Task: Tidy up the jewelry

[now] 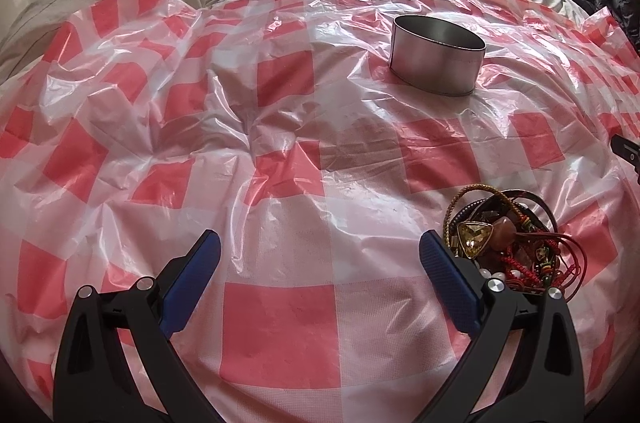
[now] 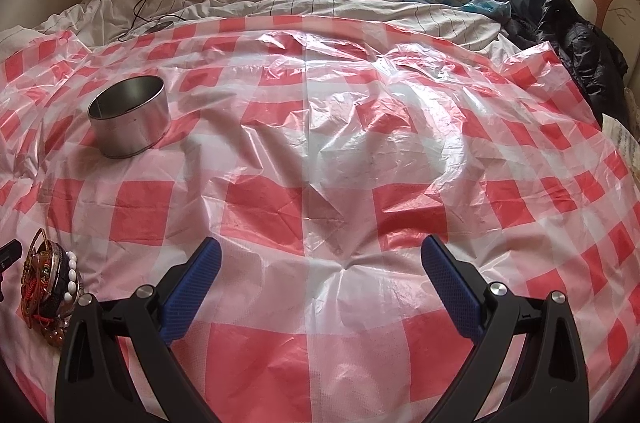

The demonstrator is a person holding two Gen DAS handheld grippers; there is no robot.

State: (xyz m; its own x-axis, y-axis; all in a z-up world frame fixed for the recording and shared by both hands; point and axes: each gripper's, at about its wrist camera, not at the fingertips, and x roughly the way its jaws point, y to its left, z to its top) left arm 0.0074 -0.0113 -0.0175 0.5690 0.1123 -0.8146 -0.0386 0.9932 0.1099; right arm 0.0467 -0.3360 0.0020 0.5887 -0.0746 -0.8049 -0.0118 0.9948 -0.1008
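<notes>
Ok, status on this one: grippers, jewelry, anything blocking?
Left gripper open, empty. Right gripper open, empty. Jewelry pile untouched on the checked sheet, beside the left gripper; tin looks empty. Nothing in the way.

Black hand-held gripper (image 1: pixel 320 255) frames, blue textured finger pads (image 1: pixel 450 287), silver screws (image 1: pixel 495 285).

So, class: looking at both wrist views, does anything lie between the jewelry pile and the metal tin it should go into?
Nothing visible does. Between the jewelry pile and the open metal tin there is only wrinkled checkered plastic sheet. The left hand-held gripper is open, with the pile just beside its right finger.
</notes>
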